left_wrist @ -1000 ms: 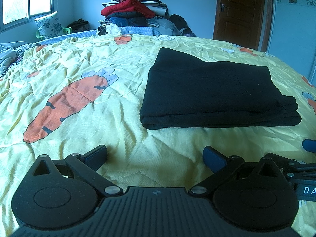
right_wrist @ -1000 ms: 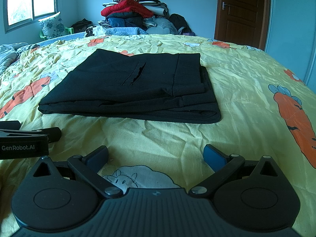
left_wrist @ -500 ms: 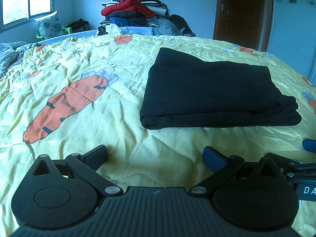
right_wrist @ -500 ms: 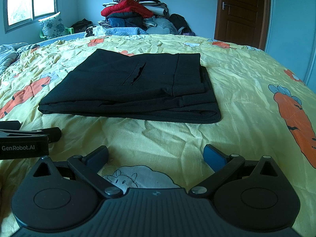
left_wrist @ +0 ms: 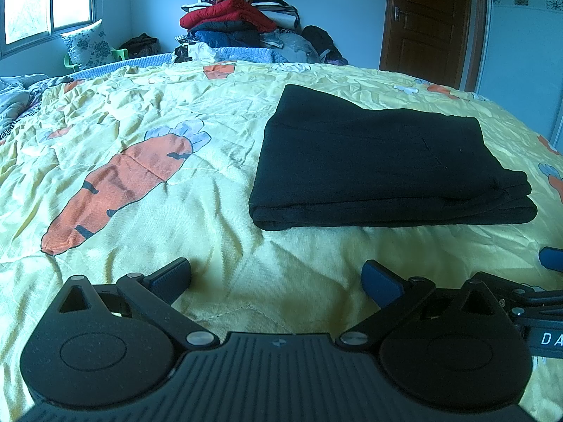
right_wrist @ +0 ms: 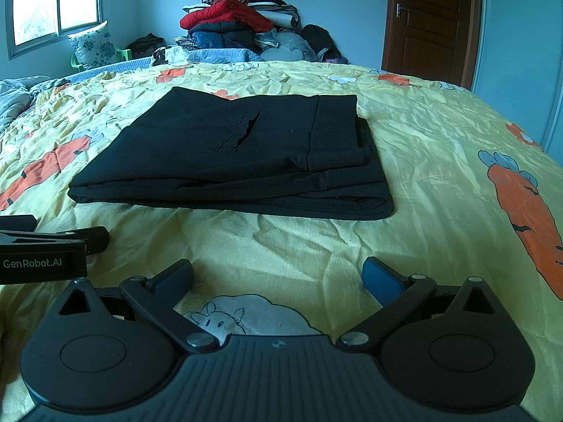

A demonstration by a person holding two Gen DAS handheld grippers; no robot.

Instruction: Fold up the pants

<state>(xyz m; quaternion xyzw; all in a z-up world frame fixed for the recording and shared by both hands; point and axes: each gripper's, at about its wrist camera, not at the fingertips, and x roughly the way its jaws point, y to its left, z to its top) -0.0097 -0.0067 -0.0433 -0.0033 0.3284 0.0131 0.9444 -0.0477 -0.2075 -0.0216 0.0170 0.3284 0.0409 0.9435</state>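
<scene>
Black pants (left_wrist: 380,165) lie folded into a flat rectangle on the yellow carrot-print bedspread (left_wrist: 140,112). In the right wrist view the pants (right_wrist: 239,154) show a pocket slit on top and stacked layers at the right edge. My left gripper (left_wrist: 276,276) is open and empty, low over the bedspread, short of the pants' near edge. My right gripper (right_wrist: 278,276) is open and empty, also short of the near edge. The grippers sit side by side; each shows at the edge of the other's view.
A pile of clothes (left_wrist: 239,17) stands beyond the far end of the bed. A brown door (left_wrist: 429,24) is at the back right. A window and a flowered pillow (left_wrist: 91,45) are at the back left.
</scene>
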